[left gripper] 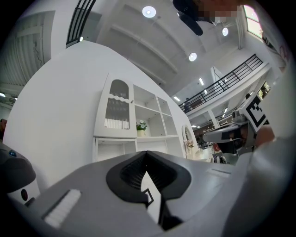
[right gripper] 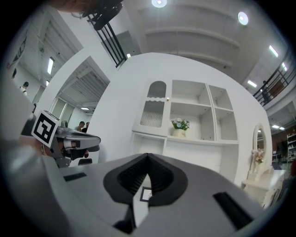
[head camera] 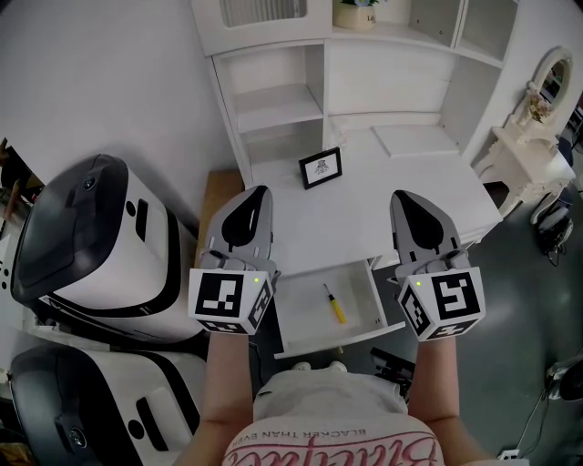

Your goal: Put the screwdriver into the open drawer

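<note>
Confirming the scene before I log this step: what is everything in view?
desk: 1, white, centre
hutch: 1, white, on desk's back
drawer: 1, white, open at desk front
screwdriver: 1, yellow handle, in drawer
picture frame: 1, black, standing on desk
flower pot: 1, pale, on hutch shelf
machines: 2, white-black, left of desk
dressing table: 1, white, right of desk
left gripper: 1, grey, shut, empty
right gripper: 1, grey, shut, empty

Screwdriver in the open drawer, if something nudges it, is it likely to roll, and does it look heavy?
The screwdriver lies flat in the drawer on a smooth white floor. Its yellow handle looks roundish, so it could roll sideways. It looks slim and small, so it is probably light. The straight shaft looks rigid.
</note>
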Available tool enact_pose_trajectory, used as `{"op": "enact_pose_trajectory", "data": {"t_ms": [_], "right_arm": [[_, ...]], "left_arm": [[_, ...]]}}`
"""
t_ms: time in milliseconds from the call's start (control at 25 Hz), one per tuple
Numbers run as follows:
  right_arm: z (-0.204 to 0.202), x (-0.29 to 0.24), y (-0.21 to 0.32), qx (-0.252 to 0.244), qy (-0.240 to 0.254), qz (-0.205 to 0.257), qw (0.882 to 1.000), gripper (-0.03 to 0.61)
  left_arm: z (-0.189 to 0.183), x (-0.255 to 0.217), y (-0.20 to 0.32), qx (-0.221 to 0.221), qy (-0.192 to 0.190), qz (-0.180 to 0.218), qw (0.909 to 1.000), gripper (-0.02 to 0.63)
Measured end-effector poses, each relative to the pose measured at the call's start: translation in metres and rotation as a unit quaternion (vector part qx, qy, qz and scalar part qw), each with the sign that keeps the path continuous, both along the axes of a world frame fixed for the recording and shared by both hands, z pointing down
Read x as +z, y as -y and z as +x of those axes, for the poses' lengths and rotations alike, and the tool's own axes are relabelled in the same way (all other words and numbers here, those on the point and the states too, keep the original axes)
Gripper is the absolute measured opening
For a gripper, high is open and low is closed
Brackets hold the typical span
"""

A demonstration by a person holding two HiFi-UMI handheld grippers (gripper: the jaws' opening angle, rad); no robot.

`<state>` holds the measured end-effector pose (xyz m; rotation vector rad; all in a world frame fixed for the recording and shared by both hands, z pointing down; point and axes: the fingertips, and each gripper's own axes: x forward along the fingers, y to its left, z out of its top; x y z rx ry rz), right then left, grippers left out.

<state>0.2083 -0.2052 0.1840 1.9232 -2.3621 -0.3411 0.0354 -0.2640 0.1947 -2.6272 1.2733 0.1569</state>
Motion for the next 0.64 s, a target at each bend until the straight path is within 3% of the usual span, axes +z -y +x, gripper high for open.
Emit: {"op": "enact_pose_trajectory", "data": {"t_ms": [640], "right_arm": [[-0.0027, 0.0024, 0.0039, 0.003, -0.003, -0.003, 1.0, 0.006]], "left_arm": [[-0.0003, 0.0, 0.0006, 0.0, 0.009, 0.004, 0.9999, 0.009]]}}
